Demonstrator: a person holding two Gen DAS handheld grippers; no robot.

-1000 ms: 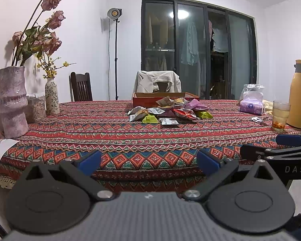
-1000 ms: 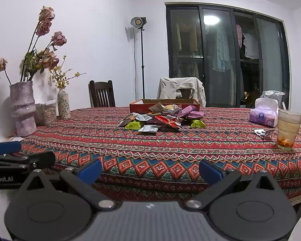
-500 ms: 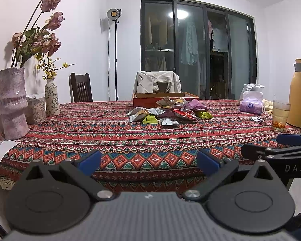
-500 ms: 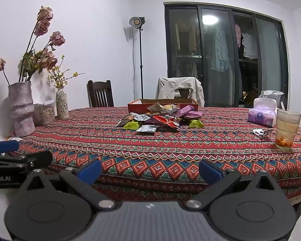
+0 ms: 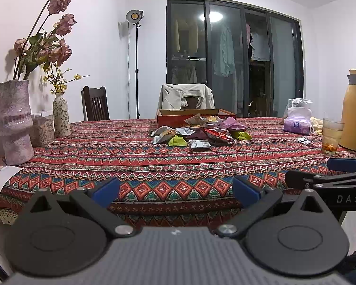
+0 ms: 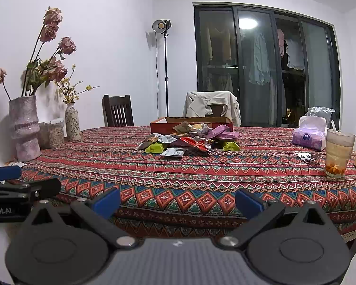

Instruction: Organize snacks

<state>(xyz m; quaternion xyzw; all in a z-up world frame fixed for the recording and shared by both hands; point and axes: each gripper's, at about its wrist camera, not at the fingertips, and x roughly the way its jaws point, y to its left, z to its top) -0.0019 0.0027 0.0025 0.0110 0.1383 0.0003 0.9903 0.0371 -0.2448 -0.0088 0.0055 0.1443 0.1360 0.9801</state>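
Snack packets in mixed foil colours (image 5: 197, 134) lie heaped mid-table on the red patterned tablecloth (image 5: 140, 166), touching the front of a shallow red cardboard box (image 6: 189, 122). Left gripper (image 5: 175, 191) and right gripper (image 6: 178, 200) hover at the near table edge, blue-tipped fingers spread wide, holding nothing.

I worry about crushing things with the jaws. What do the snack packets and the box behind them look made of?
The snack packets look like thin foil or plastic film: crinkled, glossy, catching light. The red box looks like matte cardboard with thin straight walls, though that is uncertain from here.
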